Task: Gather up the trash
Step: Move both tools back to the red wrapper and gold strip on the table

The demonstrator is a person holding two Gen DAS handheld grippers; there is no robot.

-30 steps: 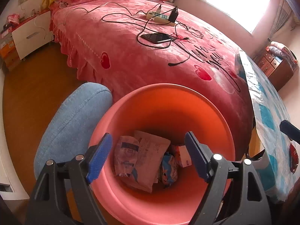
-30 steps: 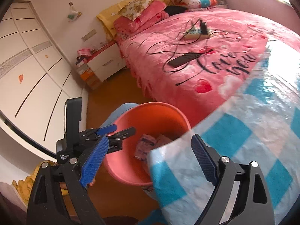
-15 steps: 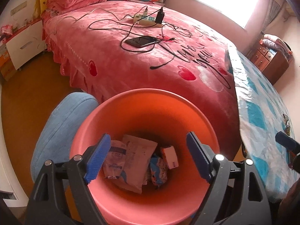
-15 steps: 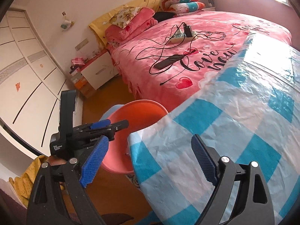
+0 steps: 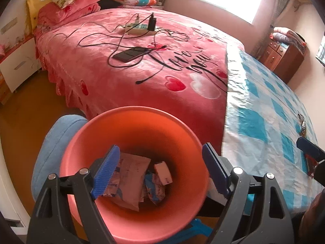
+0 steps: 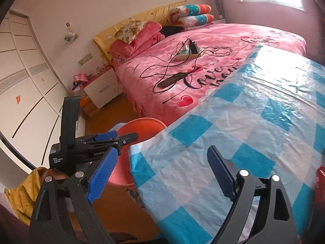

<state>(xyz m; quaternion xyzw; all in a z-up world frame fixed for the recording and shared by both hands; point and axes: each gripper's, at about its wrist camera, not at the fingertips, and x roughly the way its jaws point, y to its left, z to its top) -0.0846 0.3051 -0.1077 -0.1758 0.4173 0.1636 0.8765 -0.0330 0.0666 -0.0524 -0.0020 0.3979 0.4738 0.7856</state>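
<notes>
A pink plastic bin (image 5: pixel 130 122) stands on the floor beside the table; its rim also shows in the right wrist view (image 6: pixel 142 125). Inside lie several wrappers (image 5: pixel 132 181) and a small white box (image 5: pixel 163 172). My left gripper (image 5: pixel 161 168) is open and empty, held above the bin's mouth. My right gripper (image 6: pixel 161 172) is open and empty, over the near corner of the blue-and-white checked tablecloth (image 6: pixel 254 122). A red wrapper (image 6: pixel 321 181) lies at the right edge of the table. A small dark wrapper (image 5: pixel 302 122) lies further along the cloth.
A pink bed (image 5: pixel 142 65) with a phone (image 5: pixel 130 53), a power strip (image 5: pixel 138 28) and cables stands behind the bin. A blue cushioned stool (image 5: pixel 52 142) is left of the bin. A white nightstand (image 6: pixel 101 91) and wardrobe doors (image 6: pixel 24 93) are at the left.
My left gripper has risen and pulled back a little above the bin, still open. My right gripper has swung right, from over the bin to over the table corner.
</notes>
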